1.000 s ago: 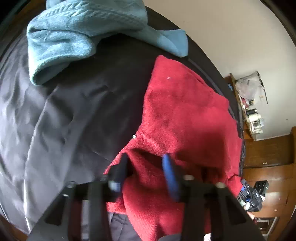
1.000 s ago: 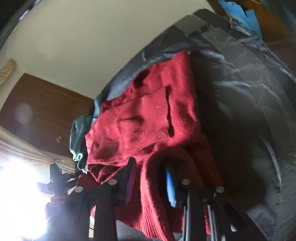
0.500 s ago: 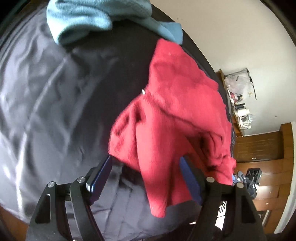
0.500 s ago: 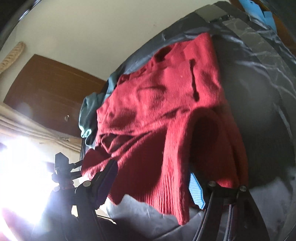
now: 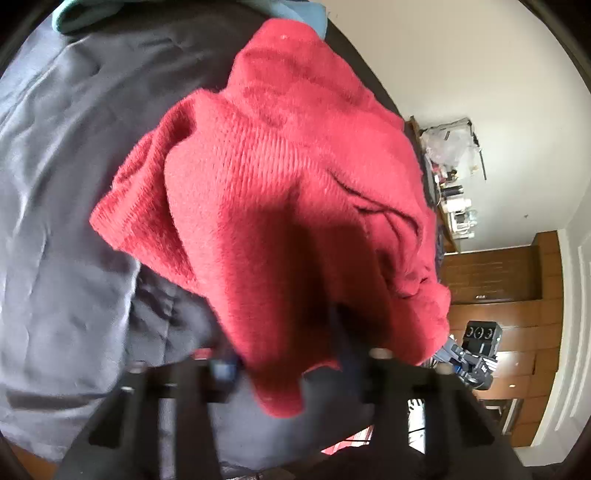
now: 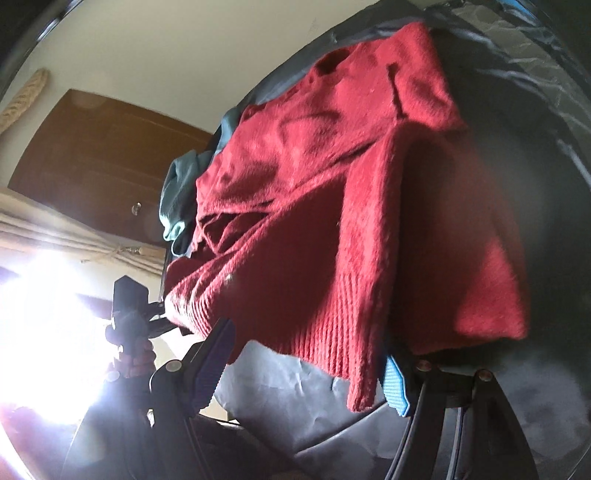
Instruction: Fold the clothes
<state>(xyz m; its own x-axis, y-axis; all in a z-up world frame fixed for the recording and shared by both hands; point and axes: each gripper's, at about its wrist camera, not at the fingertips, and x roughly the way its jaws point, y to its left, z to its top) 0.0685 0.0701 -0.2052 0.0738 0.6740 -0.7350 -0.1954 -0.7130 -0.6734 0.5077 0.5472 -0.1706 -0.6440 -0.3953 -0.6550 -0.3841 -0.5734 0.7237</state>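
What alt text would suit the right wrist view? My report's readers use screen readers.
A red knitted sweater lies rumpled on a dark sheet, its ribbed hem hanging between the fingers of the open right claw. A teal garment peeks out behind it. At far left, in window glare, is the other claw.

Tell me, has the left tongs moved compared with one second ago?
Yes. The left tongs backed away from the teal sweater, which now sits at the top edge, and opened off the red sweater.
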